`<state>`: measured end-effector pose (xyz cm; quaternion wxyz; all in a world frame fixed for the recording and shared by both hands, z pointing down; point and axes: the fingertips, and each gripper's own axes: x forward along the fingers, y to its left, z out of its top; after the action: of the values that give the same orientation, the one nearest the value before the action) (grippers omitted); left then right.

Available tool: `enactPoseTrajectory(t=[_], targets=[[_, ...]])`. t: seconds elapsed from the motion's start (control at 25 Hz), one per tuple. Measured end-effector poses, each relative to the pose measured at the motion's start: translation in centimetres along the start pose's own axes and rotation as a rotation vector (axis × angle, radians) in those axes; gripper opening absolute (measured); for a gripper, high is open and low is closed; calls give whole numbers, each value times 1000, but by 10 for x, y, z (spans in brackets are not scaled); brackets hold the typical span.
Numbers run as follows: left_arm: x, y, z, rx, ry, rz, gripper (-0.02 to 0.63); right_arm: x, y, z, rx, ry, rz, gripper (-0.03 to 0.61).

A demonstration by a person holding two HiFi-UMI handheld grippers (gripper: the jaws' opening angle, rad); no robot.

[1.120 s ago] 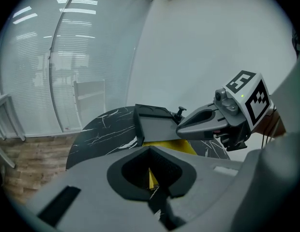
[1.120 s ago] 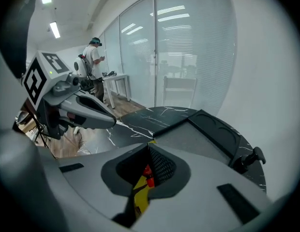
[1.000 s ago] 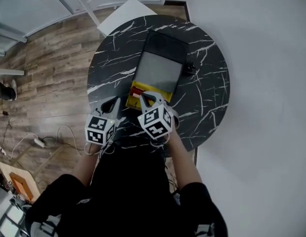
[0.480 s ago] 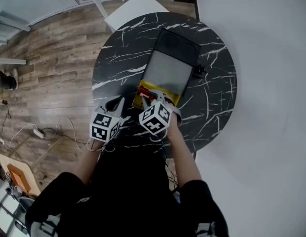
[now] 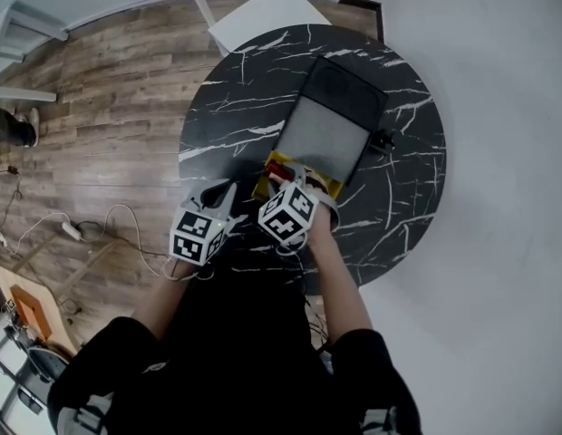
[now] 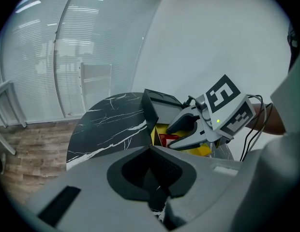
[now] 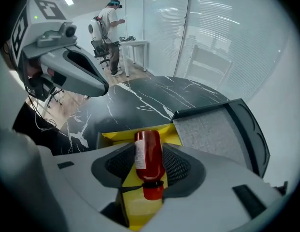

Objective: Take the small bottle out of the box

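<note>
Small red bottle (image 7: 147, 163): we find it lying in the yellow box (image 7: 116, 137), cap nearest the camera, between the pads of the right claw (image 7: 150, 149), which is released and has just been opening. That claw hides much of the box. Left claw (image 6: 150, 151), at its 9 o'clock by the worktop (image 6: 109, 122) rim: clenched, empty. Bottle label unreadable.

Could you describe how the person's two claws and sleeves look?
Both the left claw and right claw are light grey with dark textured pads, each carrying a white cube with black square markers. Black cables trail from the right one. The sleeves are black. The right claw's jaws have just been opening, the red bottle between them.
</note>
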<state>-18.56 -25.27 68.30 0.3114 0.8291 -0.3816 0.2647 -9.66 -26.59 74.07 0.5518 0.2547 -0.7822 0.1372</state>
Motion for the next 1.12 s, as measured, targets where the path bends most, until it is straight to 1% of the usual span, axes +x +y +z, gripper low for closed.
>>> enactPoseTrajectory(t=[0.12,0.32,0.52,0.64,0.88,1.12], targets=[[0,-2,-2,-11,2,-1,-2,3,-1,0,-13,6,-7,178],[3,0,-5,-17,3,3,-2,14,-1,-3,3,11,9,199],[1,2,-11,-33,10,15,-2,17,-1,-6,-51,28,-24,201],[-1,0,-12,-39,7,19,-2,17,-2,-7,-60,29,-38,201],[-5,-6,-14,-43,-1,25,-2,15,0,-13,-31,31,-32,201],[-9,-11,-16,-38,-5,35,-2,9,5,-29,26,31,-16,201]])
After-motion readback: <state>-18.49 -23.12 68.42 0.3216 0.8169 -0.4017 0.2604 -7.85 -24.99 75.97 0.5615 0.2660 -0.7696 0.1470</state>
